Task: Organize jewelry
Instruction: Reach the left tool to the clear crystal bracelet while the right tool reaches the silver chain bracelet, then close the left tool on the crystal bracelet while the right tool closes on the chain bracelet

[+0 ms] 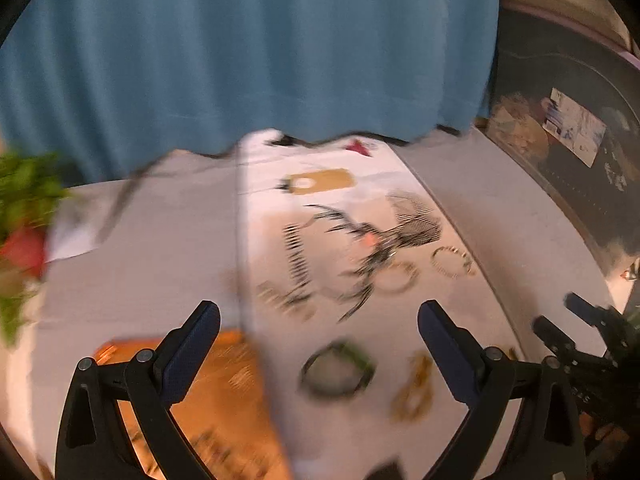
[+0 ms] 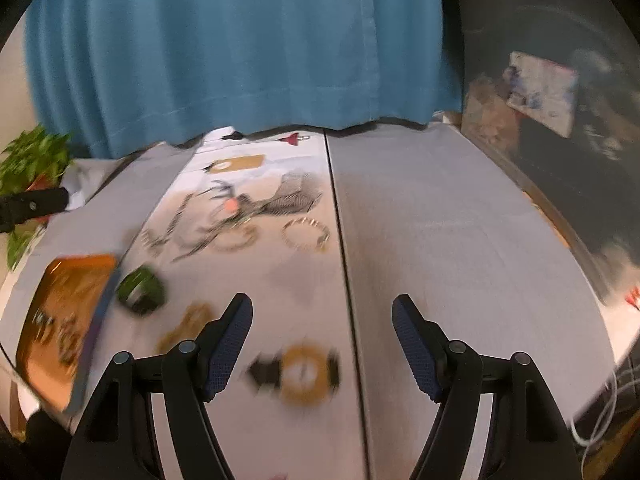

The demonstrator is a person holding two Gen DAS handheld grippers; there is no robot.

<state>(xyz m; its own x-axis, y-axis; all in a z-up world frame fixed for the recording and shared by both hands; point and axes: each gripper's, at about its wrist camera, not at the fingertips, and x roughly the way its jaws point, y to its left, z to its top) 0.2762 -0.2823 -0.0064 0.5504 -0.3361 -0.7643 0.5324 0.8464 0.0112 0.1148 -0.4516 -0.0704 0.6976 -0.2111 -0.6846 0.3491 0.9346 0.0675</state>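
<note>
Currently both claws stand spread wide with nothing between their pads. The left gripper hangs over the near part of the table, and its left finger overlaps an orange tray that holds small blurred pieces. Between its fingers lies a green bangle, with a gold chain piece just beside it. Farther out, on a white cloth, sit a tangle of black necklaces and two gold bangles, near each other.

The right gripper hangs over the seam where two table halves meet. A gold ring-shaped piece with dark ends lies between its fingers, toward the left finger. To the right of the seam the table surface is bare out to its curved right edge, giving open room on that side. All jewelry lies left of the seam.

A blue curtain hangs along the far table edge. A green plant stands at the far left corner. Motion blur hides finer detail.
</note>
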